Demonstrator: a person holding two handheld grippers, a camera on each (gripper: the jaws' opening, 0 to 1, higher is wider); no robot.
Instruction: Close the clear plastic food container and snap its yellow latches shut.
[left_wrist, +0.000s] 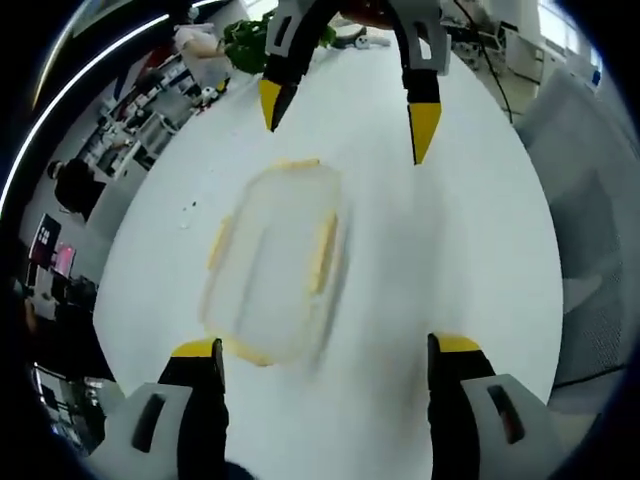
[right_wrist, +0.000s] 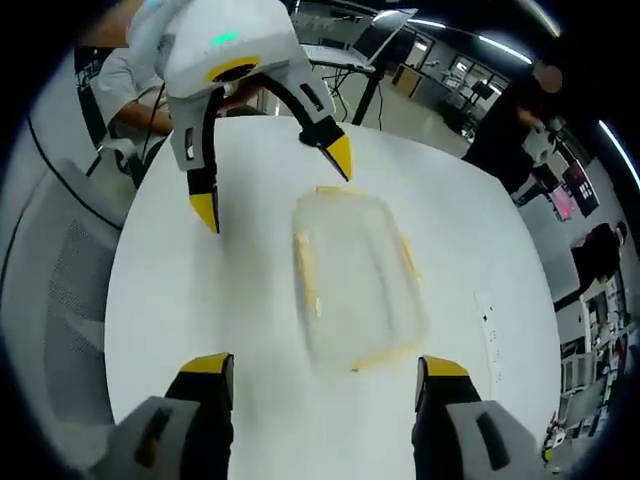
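The clear plastic food container (left_wrist: 275, 260) lies flat on the round white table (left_wrist: 480, 250), blurred, with yellow latches along its sides and ends. I cannot tell whether the latches are snapped down. My left gripper (left_wrist: 325, 350) hovers open just short of its near end, touching nothing. Opposite it, the right gripper (left_wrist: 347, 118) hangs open beyond the far end. In the right gripper view the container (right_wrist: 355, 275) sits ahead of the open right gripper (right_wrist: 324, 367), slightly to the right, and the left gripper (right_wrist: 272, 183) faces it, open, from the far side.
A grey chair (right_wrist: 60, 270) stands at the table's edge. Something green (left_wrist: 245, 40) lies at the table's far rim. A person in black (right_wrist: 510, 120) and a seated person (right_wrist: 125, 80) are beyond the table (right_wrist: 180, 300). Desks with screens (left_wrist: 60, 260) stand further off.
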